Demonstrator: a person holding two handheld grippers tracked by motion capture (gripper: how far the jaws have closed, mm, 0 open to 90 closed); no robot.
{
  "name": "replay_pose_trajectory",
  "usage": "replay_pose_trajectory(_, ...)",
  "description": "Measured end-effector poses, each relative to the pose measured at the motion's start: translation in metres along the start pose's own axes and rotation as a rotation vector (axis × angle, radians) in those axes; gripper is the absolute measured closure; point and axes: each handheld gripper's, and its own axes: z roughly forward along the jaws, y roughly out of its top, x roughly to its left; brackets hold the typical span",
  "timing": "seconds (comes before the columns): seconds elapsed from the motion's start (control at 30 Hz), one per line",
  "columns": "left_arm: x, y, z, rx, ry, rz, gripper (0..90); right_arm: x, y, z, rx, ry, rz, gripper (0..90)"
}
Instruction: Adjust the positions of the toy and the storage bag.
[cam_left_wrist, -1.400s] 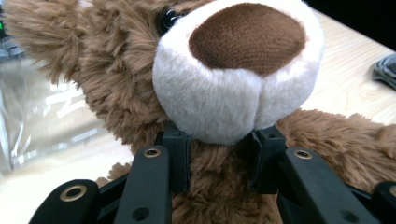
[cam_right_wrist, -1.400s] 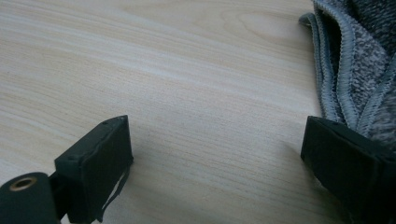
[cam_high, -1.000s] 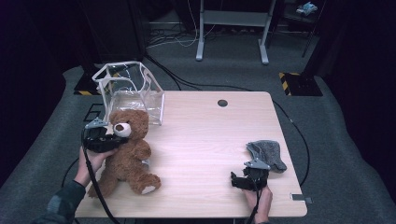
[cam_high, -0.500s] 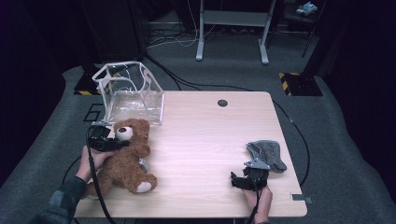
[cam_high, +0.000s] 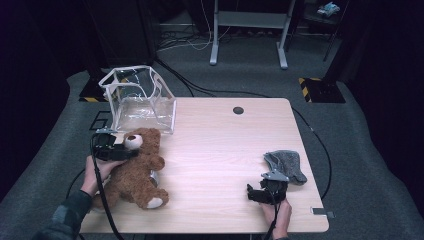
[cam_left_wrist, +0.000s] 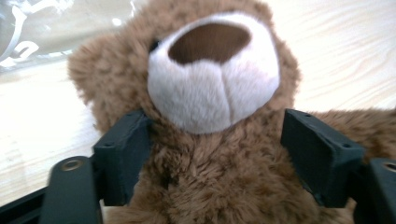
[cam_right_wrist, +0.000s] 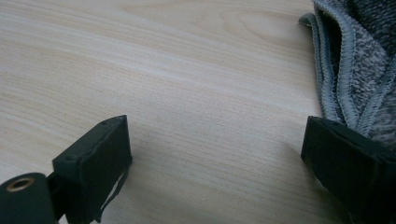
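At the table's left near side, the left gripper (cam_high: 117, 152), jaws just opening wide around the neck of the brown teddy bear (cam_high: 135, 172), leaves it lying outside the clear bag (cam_high: 140, 100), not yet packed, while the right gripper (cam_high: 257, 194) rests open and empty beside the grey cloth (cam_high: 286, 164).

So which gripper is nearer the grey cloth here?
Right. The right gripper sits beside the grey cloth, one jaw at its hem and nothing between the jaws. The left gripper is across the table, its jaws just opened around the teddy bear.
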Motion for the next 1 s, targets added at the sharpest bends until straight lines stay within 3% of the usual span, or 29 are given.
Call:
replay_pose_trajectory(0.1,-0.001,0.006,-0.009,-0.037,0.02,-0.019,15.7,0.0,0.0,0.0,0.003,0.002,0.002,7.3)
replay_pose_trajectory(0.13,0.0,0.009,-0.011,-0.049,0.025,-0.005,13.7,0.001,0.0,0.0,0.002,0.003,-0.001,6.6)
replay_pose_trajectory(0.17,-0.002,0.01,-0.013,-0.056,0.024,-0.022,13.7,0.001,0.0,0.0,0.002,0.003,-0.001,6.6)
replay_pose_trajectory(0.3,-0.005,0.021,-0.018,-0.067,0.039,0.002,7.8,0.001,0.001,0.0,0.005,0.012,-0.003,5.6)
replay_pose_trajectory(0.5,-0.011,0.036,-0.024,-0.103,0.049,0.02,0.0,0.006,0.002,0.001,-0.015,0.044,-0.074,1.1)
replay_pose_trajectory(0.6,-0.014,0.045,-0.027,-0.115,0.06,0.034,0.0,0.008,0.004,0.004,-0.004,0.044,-0.063,0.0)
replay_pose_trajectory(0.73,-0.02,0.062,-0.027,-0.134,0.092,0.059,0.0,0.008,0.006,0.007,0.013,0.068,-0.097,0.0)
replay_pose_trajectory(0.83,-0.023,0.071,-0.024,-0.147,0.103,0.061,0.0,0.008,0.006,0.008,0.015,0.073,-0.082,0.0)
replay_pose_trajectory(1.0,-0.03,0.092,-0.018,-0.163,0.121,0.099,0.0,0.006,0.007,0.009,0.019,0.073,-0.071,0.1)
